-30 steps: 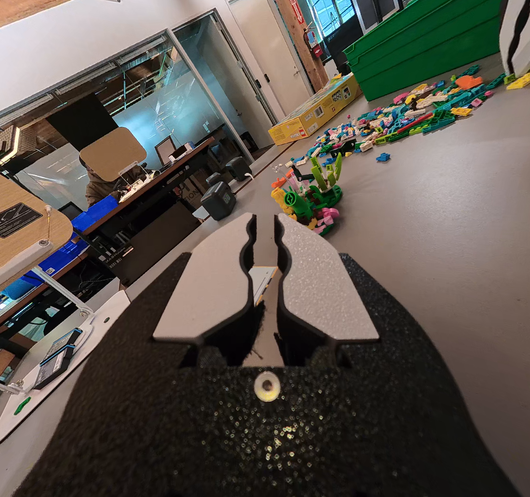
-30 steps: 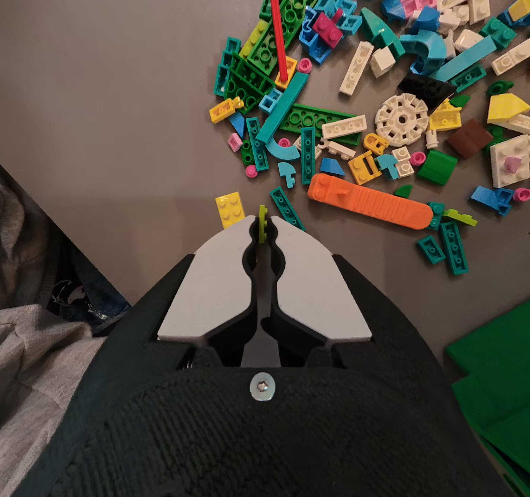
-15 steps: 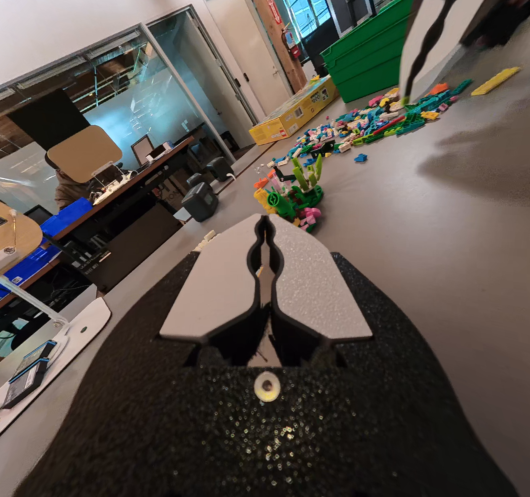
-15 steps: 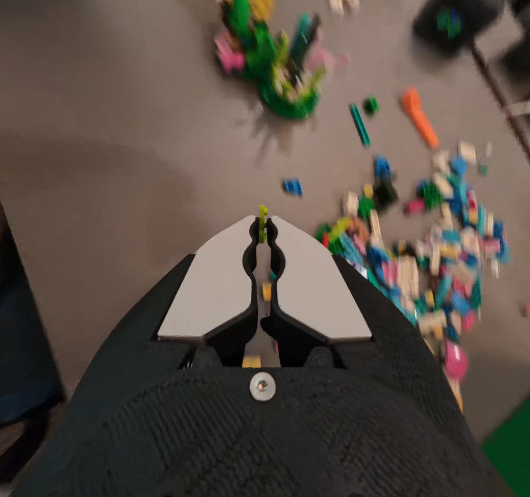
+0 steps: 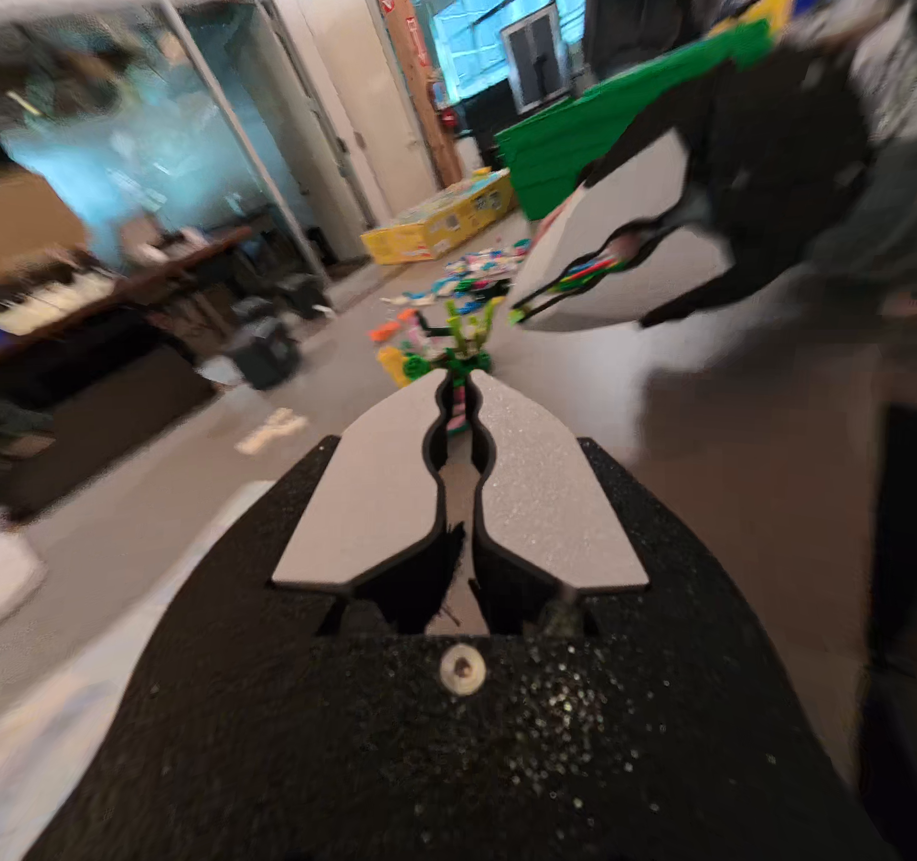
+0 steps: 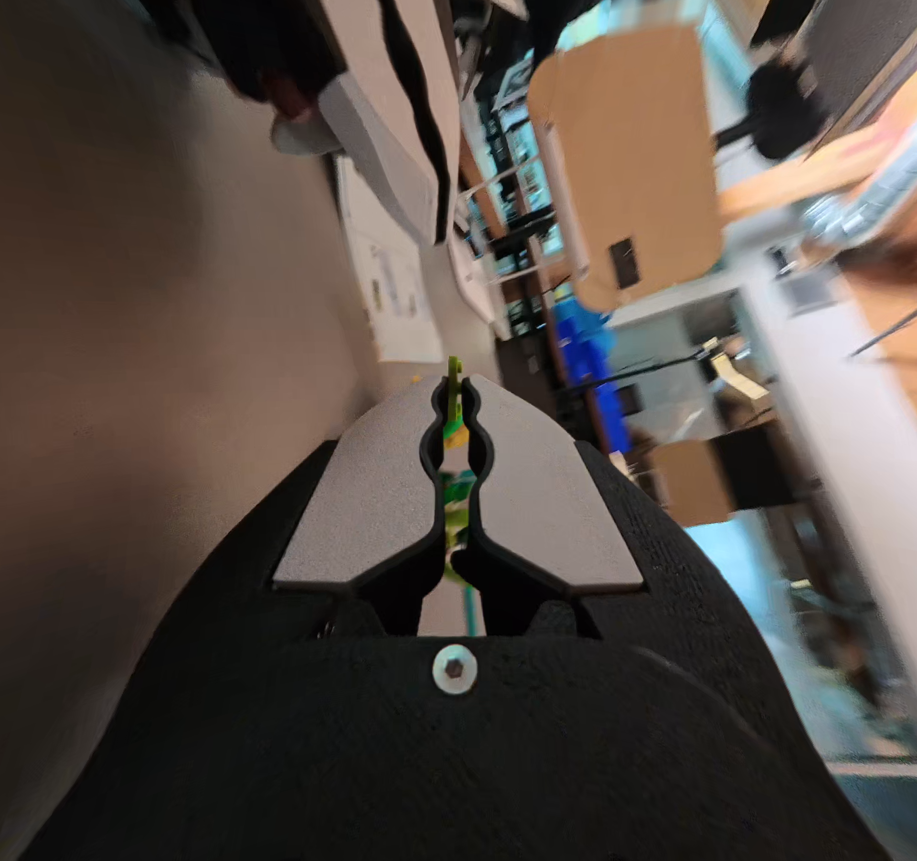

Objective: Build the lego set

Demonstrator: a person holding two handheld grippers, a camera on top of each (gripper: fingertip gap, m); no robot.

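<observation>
The part-built lego model (image 5: 446, 341), green stalks on a green base with pink and yellow bits, stands on the grey table (image 5: 198, 489) just beyond my left gripper (image 5: 459, 380). The left gripper is shut with nothing in it. My right gripper (image 6: 455, 383) is shut on a small lime-green piece (image 6: 454, 373), held edge-on at its tips. In the left wrist view the right gripper (image 5: 518, 316) hovers just right of and above the model, with the lime piece (image 5: 515, 316) at its tip. In the right wrist view the model (image 6: 454, 494) shows through the finger gap. Both views are blurred.
A pile of loose bricks (image 5: 476, 266) lies behind the model, with a yellow box (image 5: 436, 226) and green bins (image 5: 570, 142) farther back. A black device (image 5: 263, 350) sits at the table's left edge. The left gripper (image 6: 439, 236) shows at the top of the right wrist view.
My right gripper has swung from the brick pile over to the model, carrying the lime piece. My left gripper has closed and moved nearer the model.
</observation>
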